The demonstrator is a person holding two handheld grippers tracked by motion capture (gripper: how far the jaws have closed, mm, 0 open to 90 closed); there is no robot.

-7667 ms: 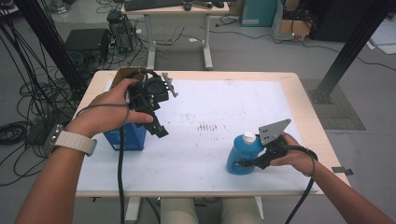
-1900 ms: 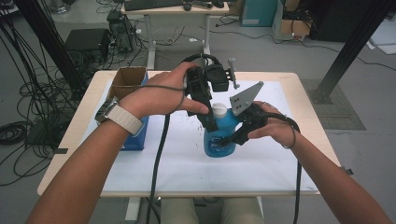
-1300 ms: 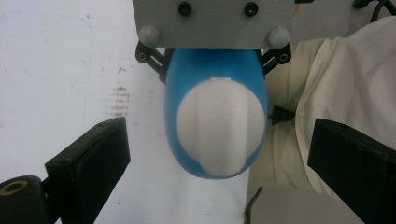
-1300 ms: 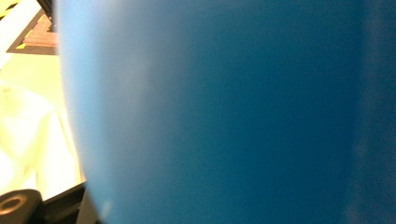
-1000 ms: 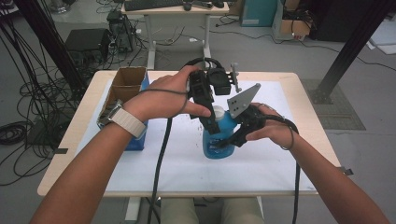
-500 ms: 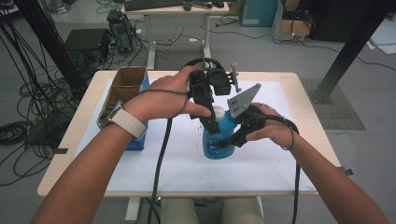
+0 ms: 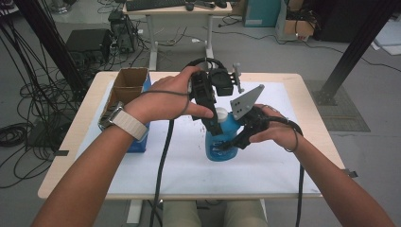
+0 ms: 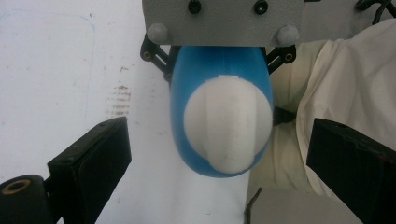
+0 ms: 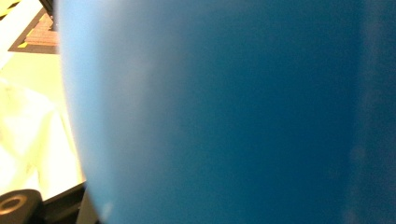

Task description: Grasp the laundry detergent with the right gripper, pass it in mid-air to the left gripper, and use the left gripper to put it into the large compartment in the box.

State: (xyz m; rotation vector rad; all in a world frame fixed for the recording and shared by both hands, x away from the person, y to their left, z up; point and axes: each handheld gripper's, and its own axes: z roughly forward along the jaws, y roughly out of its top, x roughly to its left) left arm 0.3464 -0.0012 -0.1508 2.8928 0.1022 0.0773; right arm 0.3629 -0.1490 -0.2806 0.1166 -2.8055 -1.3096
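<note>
Mid-table, right gripper clamps blue bottle, left gripper open above white cap, edges well apart.

A blue plastic bottle with a white cap stands upright near the middle of the white-covered bench. Its body is rounded, wider at the base and narrowing toward the top. Seen from straight above, the white cap is ribbed and domed, sitting closed on the oval blue shoulders. Up close the blue wall is smooth and plain.
</note>
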